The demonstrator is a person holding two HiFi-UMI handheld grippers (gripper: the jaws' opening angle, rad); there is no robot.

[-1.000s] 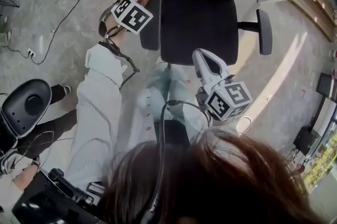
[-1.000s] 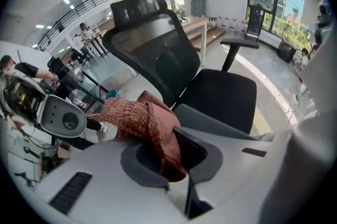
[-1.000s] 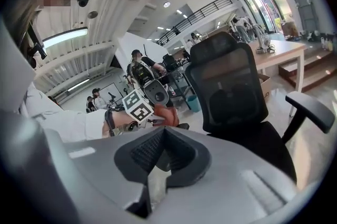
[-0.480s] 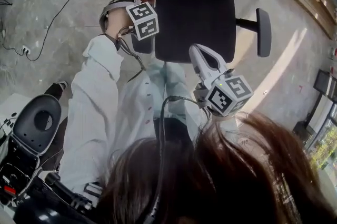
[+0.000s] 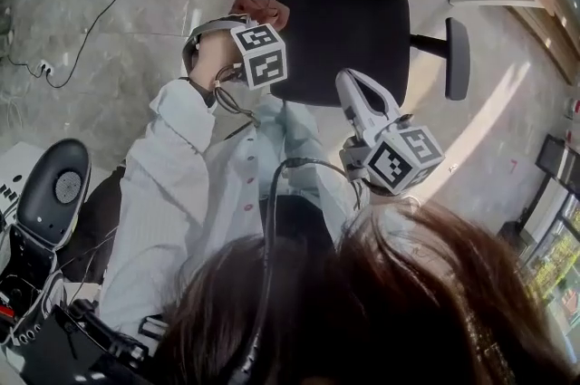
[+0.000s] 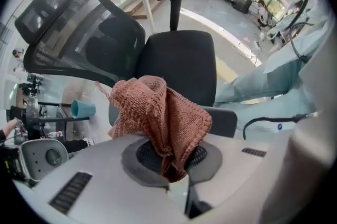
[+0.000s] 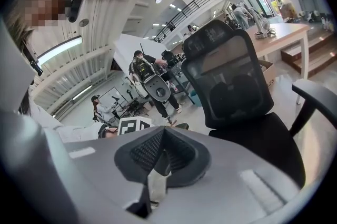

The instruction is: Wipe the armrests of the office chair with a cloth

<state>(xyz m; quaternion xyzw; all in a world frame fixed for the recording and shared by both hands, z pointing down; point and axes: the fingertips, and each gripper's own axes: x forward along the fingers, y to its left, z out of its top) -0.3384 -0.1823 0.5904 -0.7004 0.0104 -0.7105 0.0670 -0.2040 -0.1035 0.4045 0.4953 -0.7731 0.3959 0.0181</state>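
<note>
Cloth (image 6: 163,117) is pinched hard in my left gripper (image 6: 176,167). The jaws are clamped down on a bunched-up fold of it, and the rest of the pinkish knit puffs out over the tips. My right gripper (image 7: 160,157) has its jaws closed together with nothing between them, and it's parked low over the front edge of the seat (image 5: 340,34).

Just past the cloth in the left gripper view is the near armrest (image 6: 226,122). From the head view, the cloth sits over the end of that pad. Can't tell for sure if it's pressing on the pad or just above it.

My read: I'm on the first armrest, at the wiping step or right at the start of it. Next move needs the cloth pushed flat onto the pad and dragged along its full length, keeping the grip tight so the bundle doesn't slip. Then it's across the seat to the far armrest (image 5: 458,57), which looks untouched.

Count: one cloth, one office chair, two armrests, two grippers.
</note>
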